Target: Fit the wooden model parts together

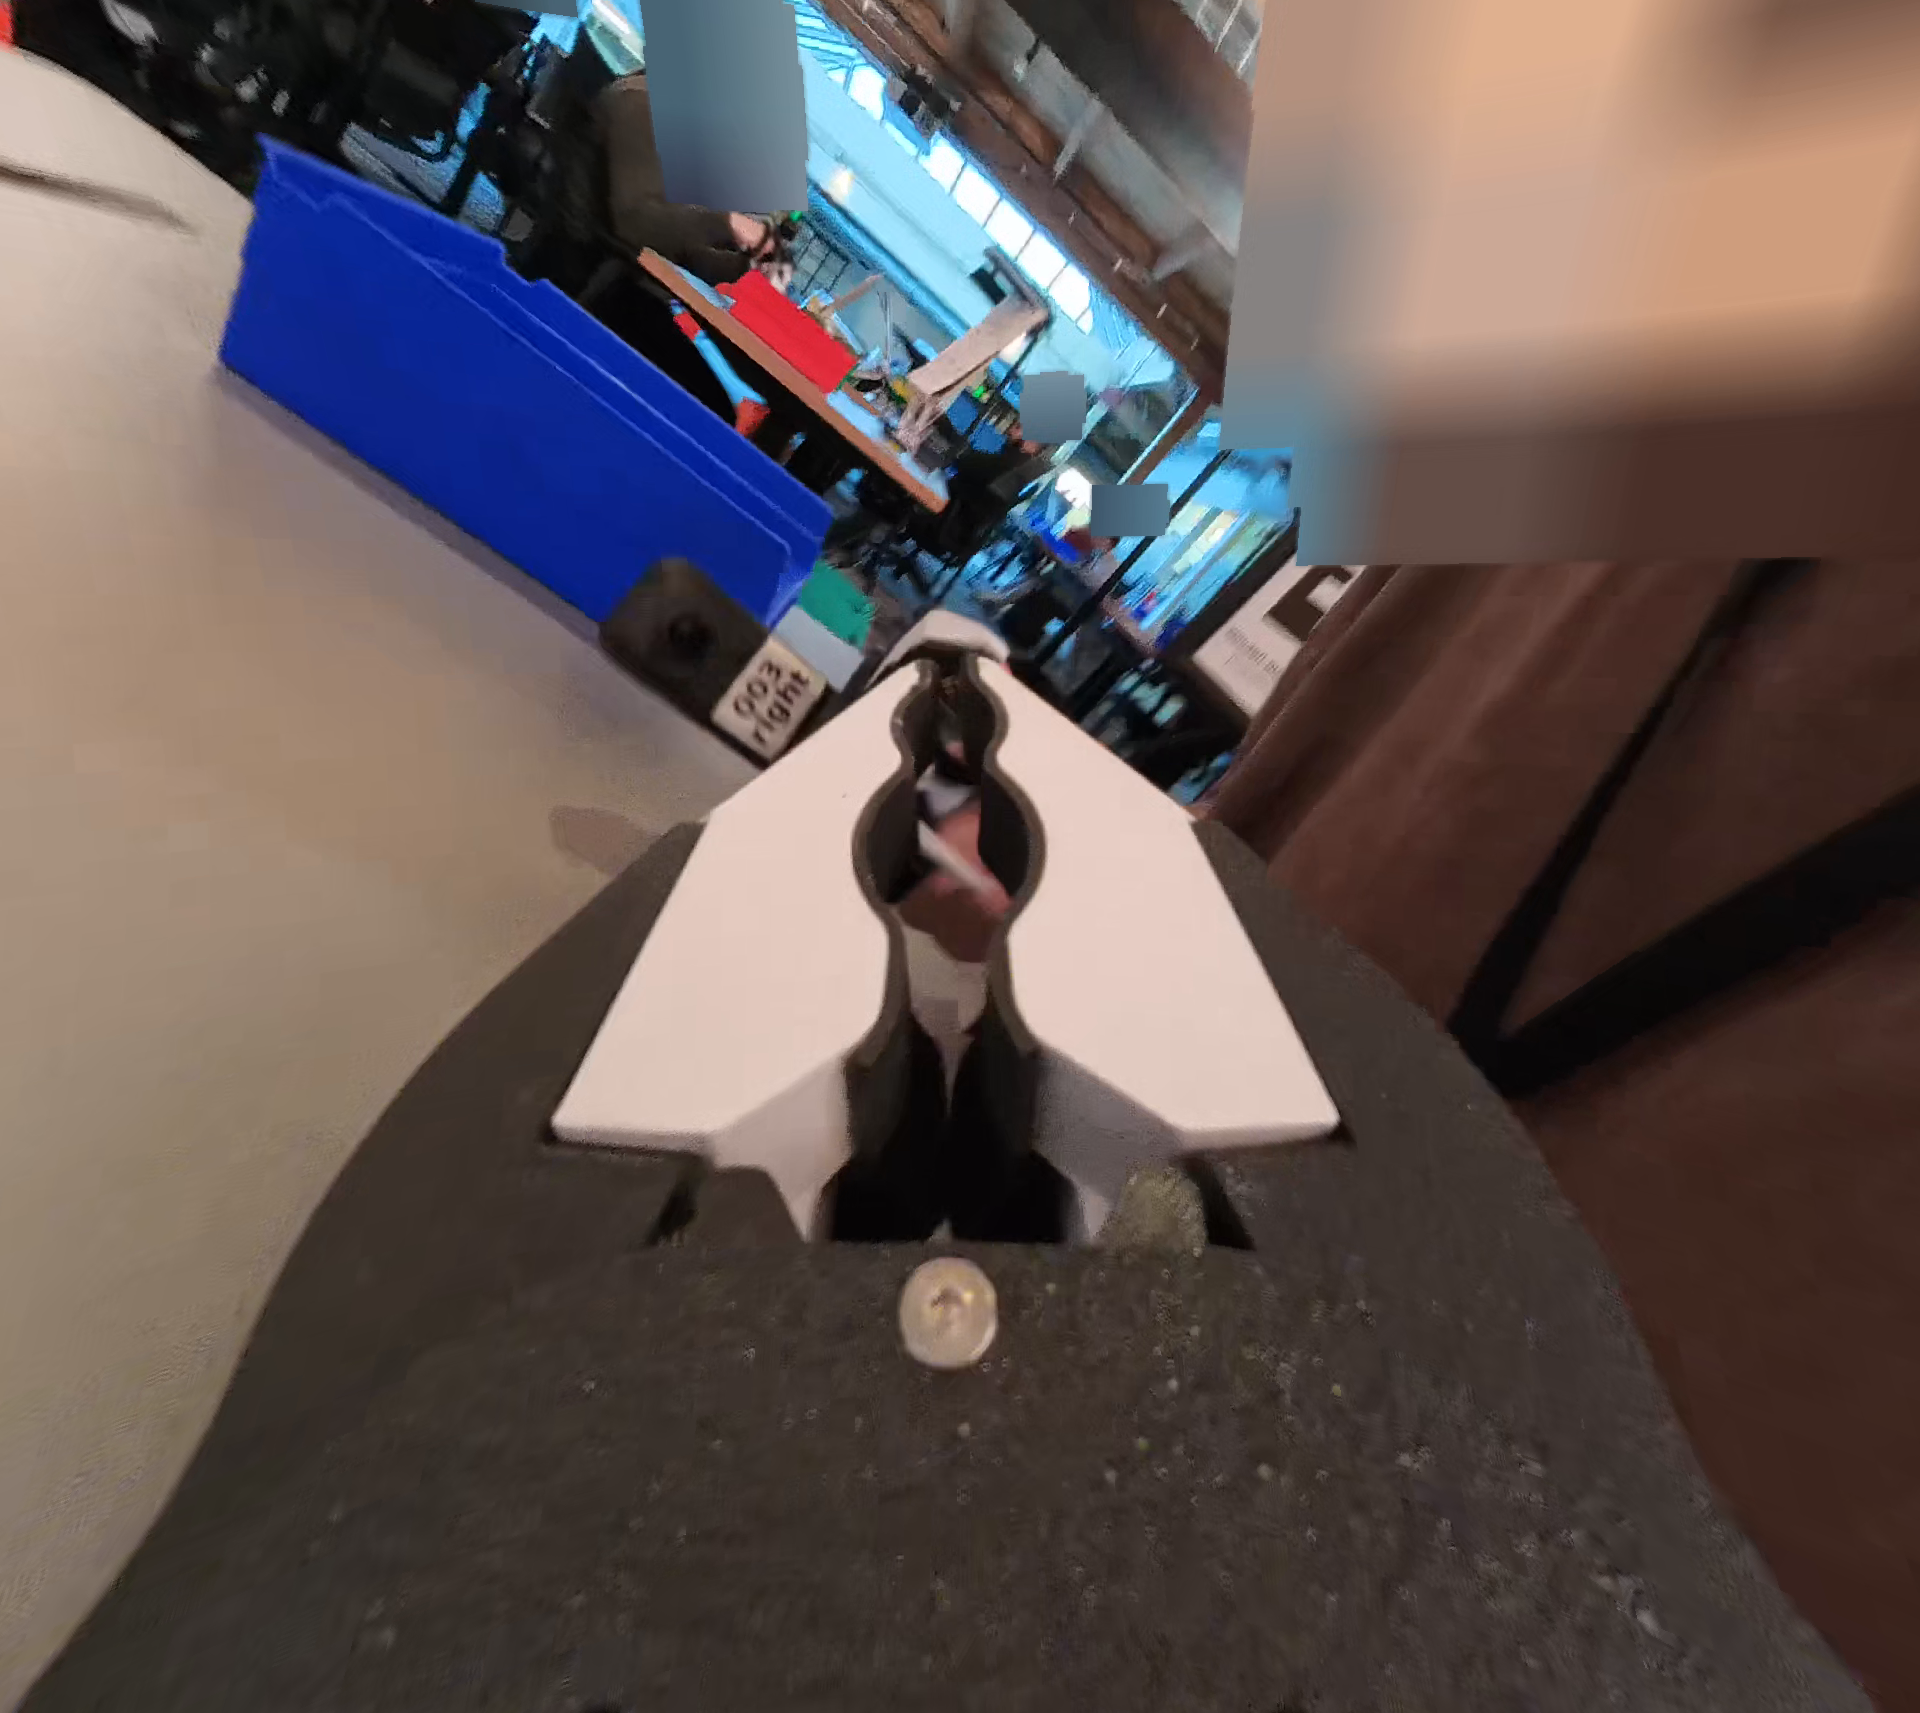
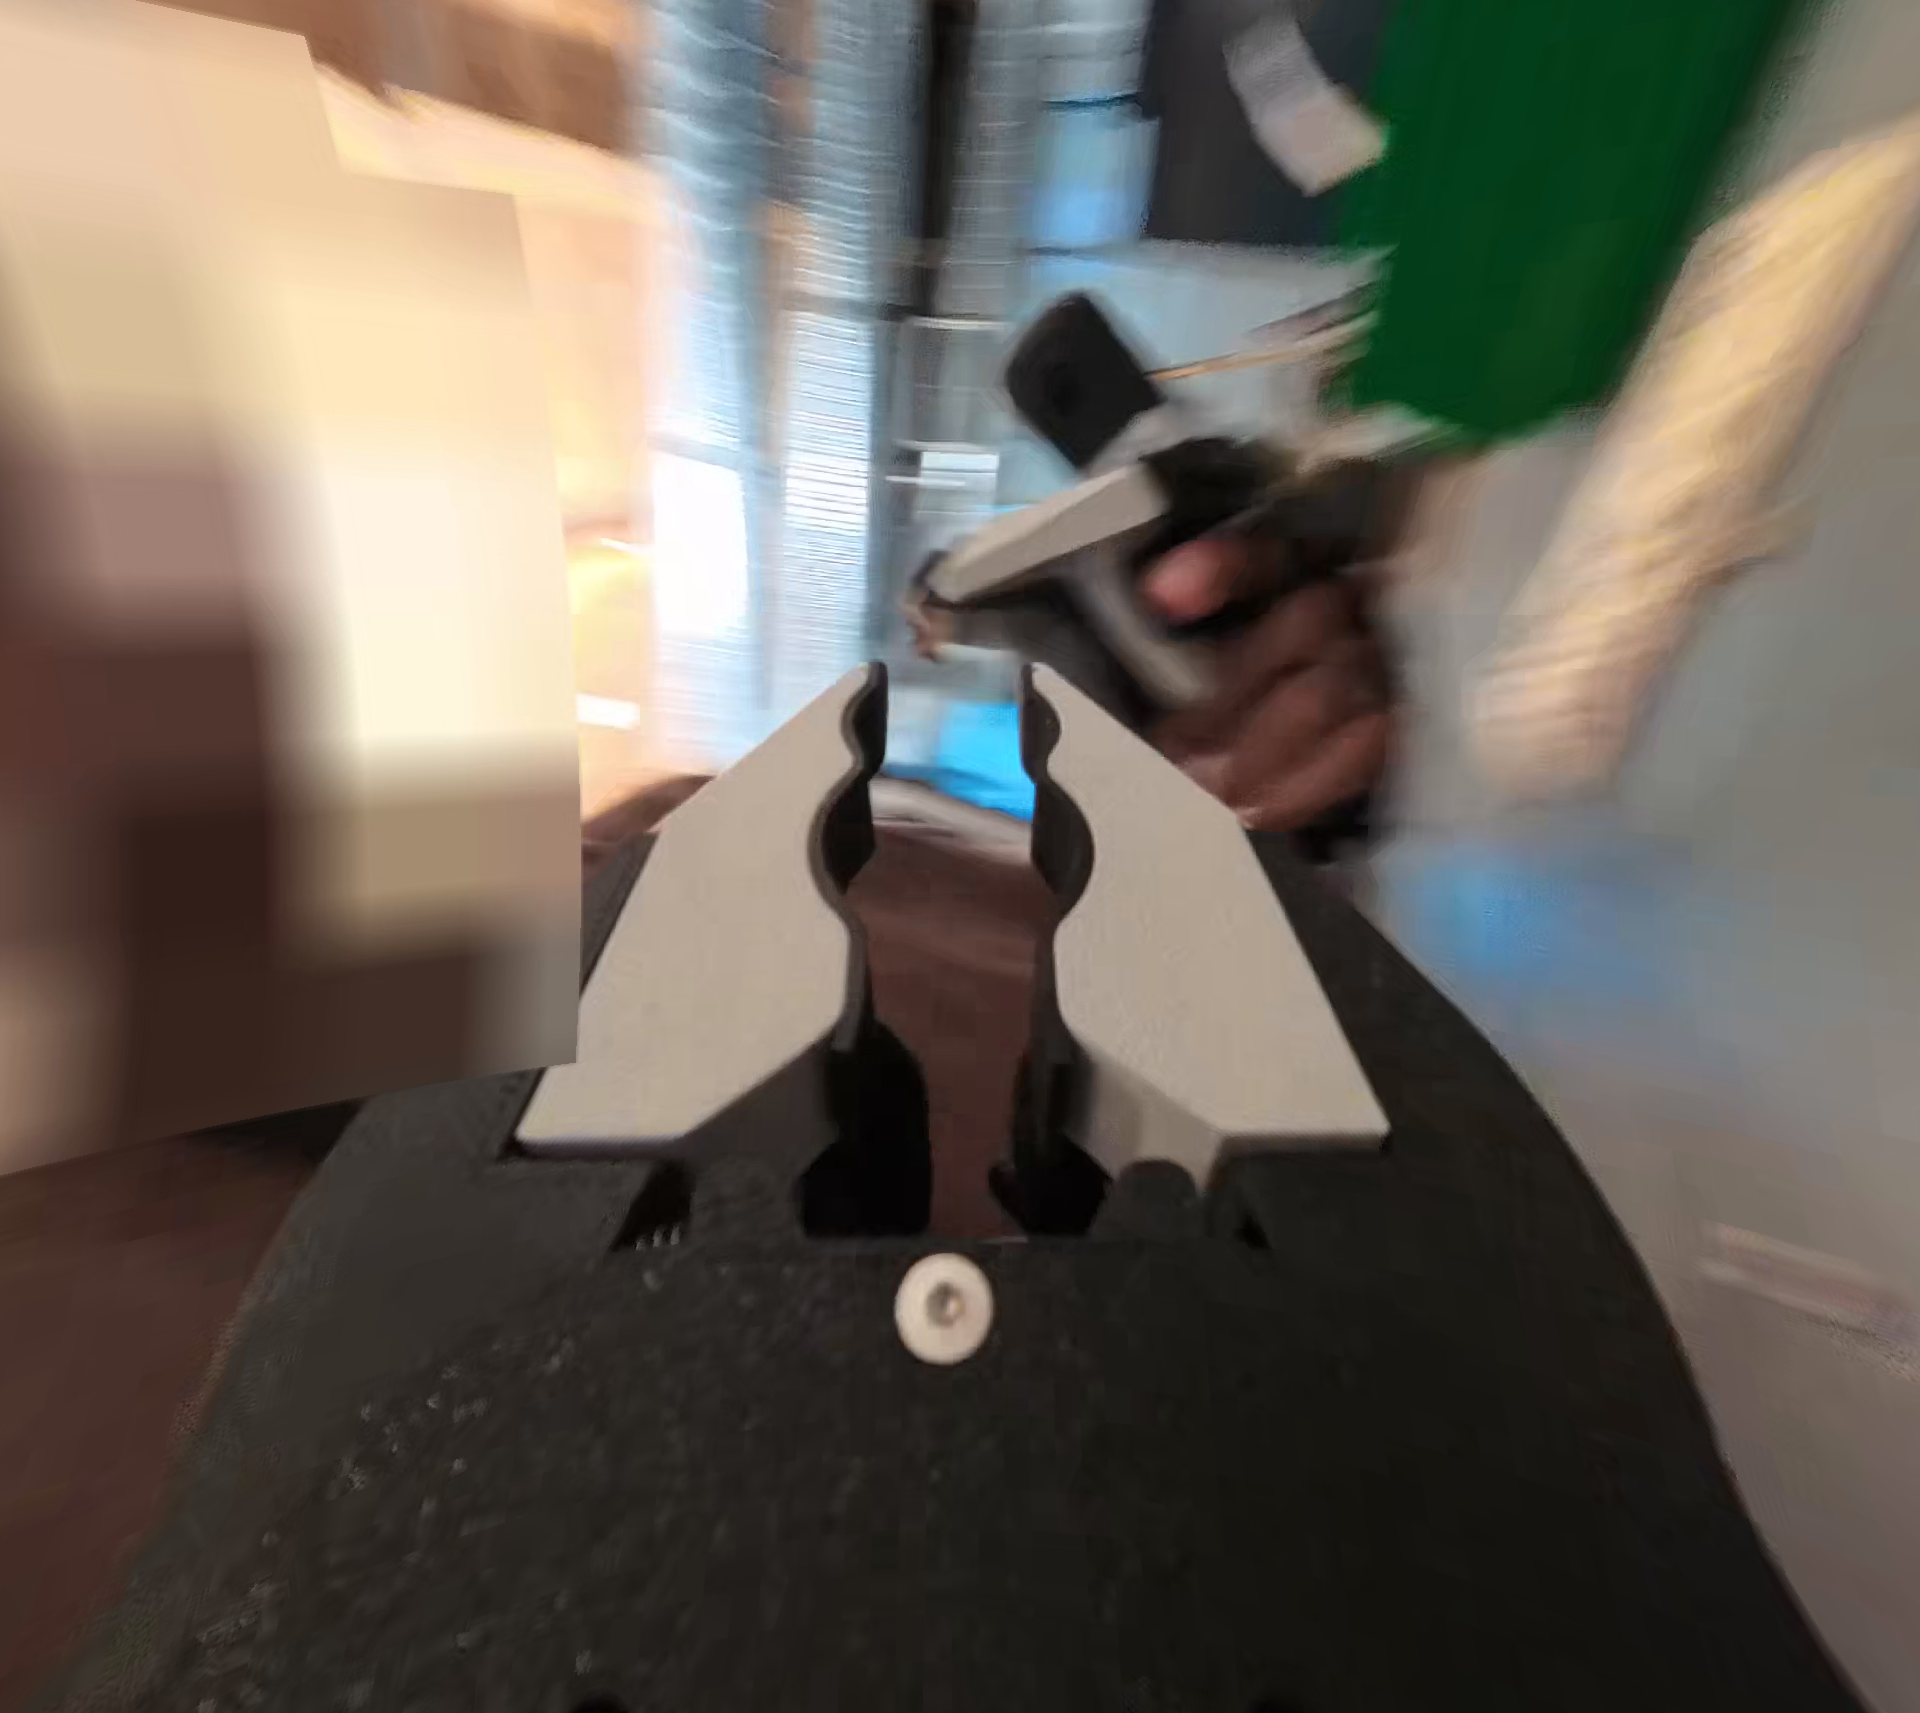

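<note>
**Sliver of wood [image 2: 925, 624] pinched left, right side empty**

Holds the left gripper [image 1: 948, 661] clear of the grey table [image 1: 208, 728], tilted, with both pale fingers drawn together until the tips meet. Shows only a thin dark-brown scrap in the seam there from the left wrist view. Confirms it from the right wrist view: a small brownish wooden piece juts from that gripper's closed tip, with a hand [image 2: 1278, 687] wrapped round the handle behind. Seems a fingertip pinch by design, leaving most of the piece free to meet its mate.

Keeps the right gripper [image 2: 954, 687] just near of the left one, fingers spread well apart and nothing between them. Points its gap roughly toward the held piece, probably to take hold of it or to steady it for the join. Cannot tell more about alignment, given the heavy blur across that view.

Leaves a blue bin [image 1: 499, 385] on the table at far left, and a green object [image 2: 1610, 105] at far right, too smeared to name. Shows a pale cream shape [image 2: 1662, 437] lying on the table under the green one, possibly more wooden parts, though too blurred to say.

Puts the fitting at an early point, by the look of it: one piece gripped, no second piece in either gripper, no joined model in sight. Calls next for a mating part and a careful, square approach, since so slim a piece could twist or slip out of a tip pinch.
</note>
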Demonstrator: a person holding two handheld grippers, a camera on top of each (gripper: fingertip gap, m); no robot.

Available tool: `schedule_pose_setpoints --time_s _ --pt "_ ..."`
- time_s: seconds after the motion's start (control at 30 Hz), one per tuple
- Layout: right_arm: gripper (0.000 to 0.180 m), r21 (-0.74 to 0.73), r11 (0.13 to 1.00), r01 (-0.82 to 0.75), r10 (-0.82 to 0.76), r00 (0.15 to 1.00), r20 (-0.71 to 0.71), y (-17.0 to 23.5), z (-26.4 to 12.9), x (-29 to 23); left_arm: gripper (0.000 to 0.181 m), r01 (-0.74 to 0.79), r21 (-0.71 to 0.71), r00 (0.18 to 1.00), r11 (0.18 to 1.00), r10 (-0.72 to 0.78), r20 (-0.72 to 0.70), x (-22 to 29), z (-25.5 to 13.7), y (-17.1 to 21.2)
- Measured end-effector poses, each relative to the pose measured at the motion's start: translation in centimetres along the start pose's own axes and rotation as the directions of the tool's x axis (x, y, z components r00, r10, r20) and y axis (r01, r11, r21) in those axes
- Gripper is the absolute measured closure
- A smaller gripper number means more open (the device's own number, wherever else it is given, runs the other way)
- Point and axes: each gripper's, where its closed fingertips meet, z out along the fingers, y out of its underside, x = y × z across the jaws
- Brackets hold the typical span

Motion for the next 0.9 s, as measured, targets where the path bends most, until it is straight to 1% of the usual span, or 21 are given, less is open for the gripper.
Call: schedule_pose_setpoints --time_s 0.03,0.07,0.1,0.13,0.17,0.2,0.23,0.27,0.3,0.33,0.37,0.43,0.5,0.6,0.63,0.73,0.8,0.9 --pt "0.154 -0.015 0.988 0.153 -0.154 0.980 -0.124 -0.3 -0.5 1.0 0.180 0.066 0.015 0.998 0.998 -0.066 0.007 -0.6 0.0 0.0" --pt "0.154 -0.053 0.949 0.312 -0.316 0.921 -0.228 -0.7 -1.0 1.4 0.180 0.117 0.026 0.992 0.993 -0.118 0.035 -1.5 0.0 0.1" --pt "0.154 -0.128 0.874 0.469 -0.484 0.811 -0.329 -1.0 -1.4 1.9 0.180 0.160 0.040 0.986 0.986 -0.162 0.044 -2.0 -0.1 0.2" --pt "0.154 -0.231 0.761 0.607 -0.642 0.650 -0.407 -1.3 -1.7 2.3 0.180 0.204 0.050 0.977 0.978 -0.207 0.047 -2.4 -0.1 0.3" --pt "0.154 -0.337 0.633 0.697 -0.761 0.482 -0.434 -1.4 -1.8 2.4 0.180 0.247 0.055 0.966 0.967 -0.250 0.057 -2.9 -0.1 0.5" --pt "0.154 -0.422 0.516 0.745 -0.837 0.332 -0.435 -1.4 -1.8 2.5 0.180 0.281 0.061 0.958 0.958 -0.284 0.050 -3.1 -0.1 0.6" --pt "0.154 -0.481 0.416 0.772 -0.873 0.191 -0.449 -1.7 -1.9 2.5 0.180 0.308 0.066 0.950 0.949 -0.311 0.038 -3.2 0.0 0.7" --pt "0.155 -0.515 0.331 0.791 -0.892 0.084 -0.445 -1.8 -1.8 2.4 0.180 0.334 0.064 0.941 0.940 -0.337 0.041 -3.4 0.1 0.9" --pt "0.159 -0.542 0.261 0.799 -0.901 -0.001 -0.434 -1.8 -1.8 2.2 0.180 0.357 0.059 0.932 0.932 -0.360 0.039 -3.5 0.2 1.2" --pt "0.160 -0.563 0.218 0.797 -0.893 -0.070 -0.445 -2.0 -1.9 2.2 0.180 0.378 0.061 0.925 0.924 -0.380 0.027 -3.5 0.3 1.4" --pt "0.162 -0.569 0.181 0.802 -0.893 -0.108 -0.437 -1.8 -1.7 2.1 0.180 0.400 0.066 0.915 0.914 -0.402 0.024 -3.6 0.3 1.5" --pt "0.165 -0.577 0.154 0.802 -0.901 -0.126 -0.416 -1.3 -1.3 2.1 0.180 0.437 0.075 0.898 0.896 -0.439 0.010 -3.8 0.4 1.7" --pt "0.164 -0.585 0.179 0.791 -0.907 -0.098 -0.409 -1.0 -1.1 2.6 0.180 0.466 0.094 0.884 0.880 -0.467 -0.006 -3.9 0.5 1.8" --pt "0.164 -0.569 0.214 0.794 -0.903 -0.062 -0.426 -1.2 -1.2 2.7 0.180 0.475 0.080 0.879 0.876 -0.476 -0.018 -3.7 0.7 2.0" --pt "0.165 -0.564 0.216 0.797 -0.901 -0.060 -0.429 -1.2 -1.2 2.6 0.180 0.473 0.074 0.881 0.878 -0.473 -0.018 -3.6 0.7 2.1" --pt "0.176 -0.572 0.203 0.795 -0.903 -0.074 -0.424 -1.2 -1.2 2.6 0.180 0.481 0.073 0.877 0.874 -0.481 -0.018 -3.7 0.8 2.2" --pt "0.176 -0.585 0.208 0.784 -0.901 -0.079 -0.426 -1.2 -1.3 2.9 0.180 0.487 0.072 0.873 0.871 -0.487 -0.012 -3.9 0.7 2.4" --pt "0.176 -0.566 0.230 0.791 -0.895 -0.056 -0.442 -1.2 -1.4 2.8 0.179 0.473 0.067 0.881 0.879 -0.473 -0.011 -3.8 0.9 2.4"
